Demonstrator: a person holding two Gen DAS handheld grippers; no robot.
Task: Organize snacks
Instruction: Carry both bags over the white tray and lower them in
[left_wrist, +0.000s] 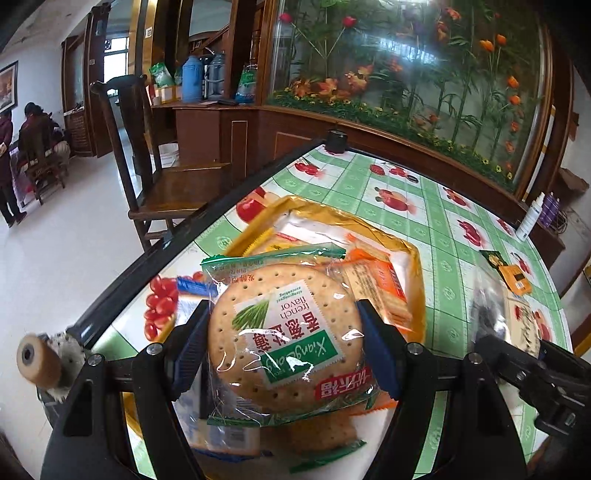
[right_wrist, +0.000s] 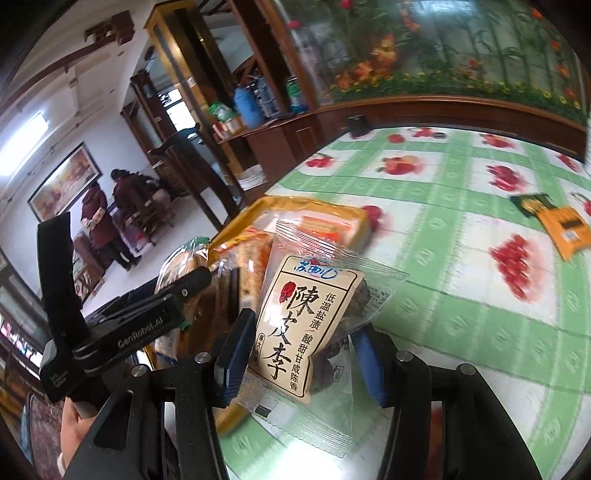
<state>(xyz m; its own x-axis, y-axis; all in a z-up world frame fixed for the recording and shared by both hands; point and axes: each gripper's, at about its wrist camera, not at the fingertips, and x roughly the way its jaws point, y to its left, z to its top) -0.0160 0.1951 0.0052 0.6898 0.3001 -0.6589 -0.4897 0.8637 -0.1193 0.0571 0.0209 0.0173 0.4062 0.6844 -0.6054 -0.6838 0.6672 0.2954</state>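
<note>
My left gripper (left_wrist: 284, 343) is shut on a round cracker pack (left_wrist: 284, 332) in clear wrap with a green label, held just above the yellow tray (left_wrist: 415, 254). The tray holds several snack packs, among them an orange wafer pack (left_wrist: 384, 284). My right gripper (right_wrist: 301, 354) is shut on a clear plum snack packet (right_wrist: 314, 317) with a cream label, held above the table beside the tray (right_wrist: 360, 218). In the right wrist view the left gripper's body (right_wrist: 147, 317) shows at left over the tray.
The table (left_wrist: 424, 206) has a green checked cloth with fruit prints. An orange-and-black snack packet (left_wrist: 511, 271) lies at the right; it also shows in the right wrist view (right_wrist: 565, 225). A white bottle (left_wrist: 530, 218) stands at the far right edge. A wooden chair (left_wrist: 166, 177) stands left of the table.
</note>
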